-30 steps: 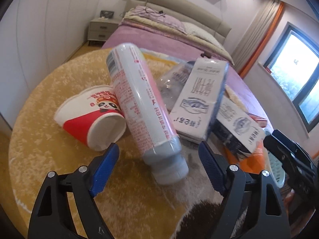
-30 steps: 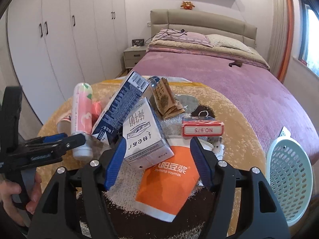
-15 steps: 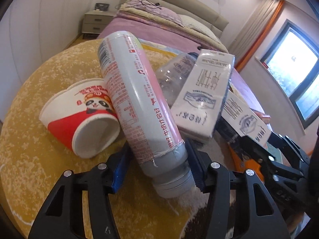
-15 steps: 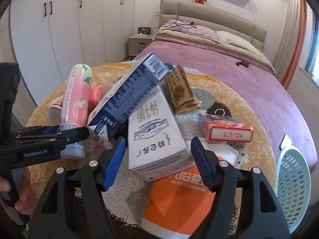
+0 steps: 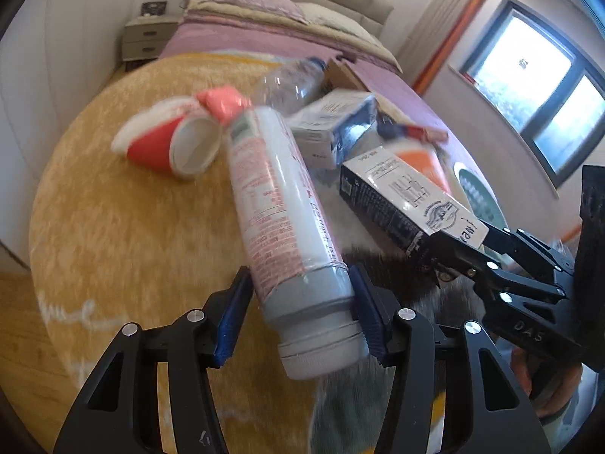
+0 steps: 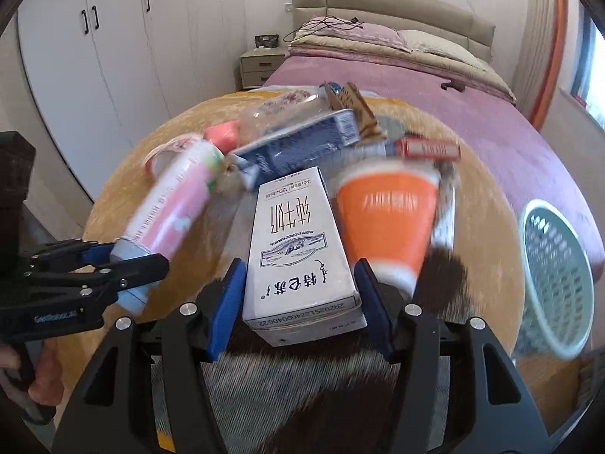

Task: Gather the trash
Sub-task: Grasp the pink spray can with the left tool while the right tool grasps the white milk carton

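Bottle (image 5: 281, 204) (cap toward camera) and carton (image 6: 298, 249) lengthwise, each pinched between fingers (image 5: 236, 312).

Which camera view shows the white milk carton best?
The right wrist view: the white milk carton sits centred between the right gripper fingers, with its printed top face readable. The left wrist view shows the carton only obliquely, at the side, with its near end in that gripper.

A purple-covered bed (image 6: 435, 87), beige nightstand (image 6: 261, 66), white wardrobes (image 6: 113, 38) and a bright window (image 5: 537, 87).
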`<state>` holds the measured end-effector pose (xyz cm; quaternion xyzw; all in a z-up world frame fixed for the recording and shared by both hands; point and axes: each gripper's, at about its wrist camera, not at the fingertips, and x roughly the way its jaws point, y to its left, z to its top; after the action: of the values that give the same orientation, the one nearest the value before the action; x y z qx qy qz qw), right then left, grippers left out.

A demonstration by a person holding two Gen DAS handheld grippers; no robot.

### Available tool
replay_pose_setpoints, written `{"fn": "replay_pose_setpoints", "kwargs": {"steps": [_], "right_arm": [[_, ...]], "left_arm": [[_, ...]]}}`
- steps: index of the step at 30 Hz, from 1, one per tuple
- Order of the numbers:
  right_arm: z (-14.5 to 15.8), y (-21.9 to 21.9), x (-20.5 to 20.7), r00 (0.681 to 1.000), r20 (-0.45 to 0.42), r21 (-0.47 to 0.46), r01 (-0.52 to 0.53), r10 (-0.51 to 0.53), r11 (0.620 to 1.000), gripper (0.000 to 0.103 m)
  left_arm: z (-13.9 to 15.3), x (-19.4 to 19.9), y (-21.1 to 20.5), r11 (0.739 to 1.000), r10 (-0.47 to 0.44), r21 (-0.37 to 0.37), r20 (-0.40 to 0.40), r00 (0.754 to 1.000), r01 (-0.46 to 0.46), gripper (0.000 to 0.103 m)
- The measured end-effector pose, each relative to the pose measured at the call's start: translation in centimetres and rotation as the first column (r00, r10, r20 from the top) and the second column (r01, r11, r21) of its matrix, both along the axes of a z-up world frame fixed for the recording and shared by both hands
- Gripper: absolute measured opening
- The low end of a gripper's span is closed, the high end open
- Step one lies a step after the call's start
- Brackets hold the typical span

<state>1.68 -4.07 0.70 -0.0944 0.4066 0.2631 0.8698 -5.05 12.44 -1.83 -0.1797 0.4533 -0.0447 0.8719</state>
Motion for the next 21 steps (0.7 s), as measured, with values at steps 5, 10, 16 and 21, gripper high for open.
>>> {"fn": "replay_pose_setpoints", "kwargs": {"steps": [5, 10, 16, 21], "right_arm": [[-1.8, -2.5, -1.8, 0.995, -0.096, 0.088, 0.002, 0.006, 0.996, 0.056], [-2.7, -4.4, -2.2, 0.992, -0.120, 0.093, 0.037, -0.026, 0.995, 0.062], [-2.5, -3.5, -1.4, 0.995, -0.092, 0.057, 0.030, -0.025, 0.998, 0.069], [-3.6, -1.5, -1.1, 0.996, -0.090, -0.028, 0.002, -0.004, 1.000, 0.069]], "left_arm": [[-1.2, -2.2, -1.3, 0.997, -0.038, 0.070, -0.042, 0.998, 0.040, 0.050], [-1.5, -1.9, -1.3, 0.996, -0.019, 0.091, -0.044, 0.999, 0.023, 0.063], [-2.0, 1.0, -0.9, 0.993, 0.034, 0.118, -0.063, 0.997, -0.027, 0.065], [-2.2, 1.9, -1.8, 0.980, 0.044, 0.195, -0.067, 0.997, -0.031, 0.062]]}}
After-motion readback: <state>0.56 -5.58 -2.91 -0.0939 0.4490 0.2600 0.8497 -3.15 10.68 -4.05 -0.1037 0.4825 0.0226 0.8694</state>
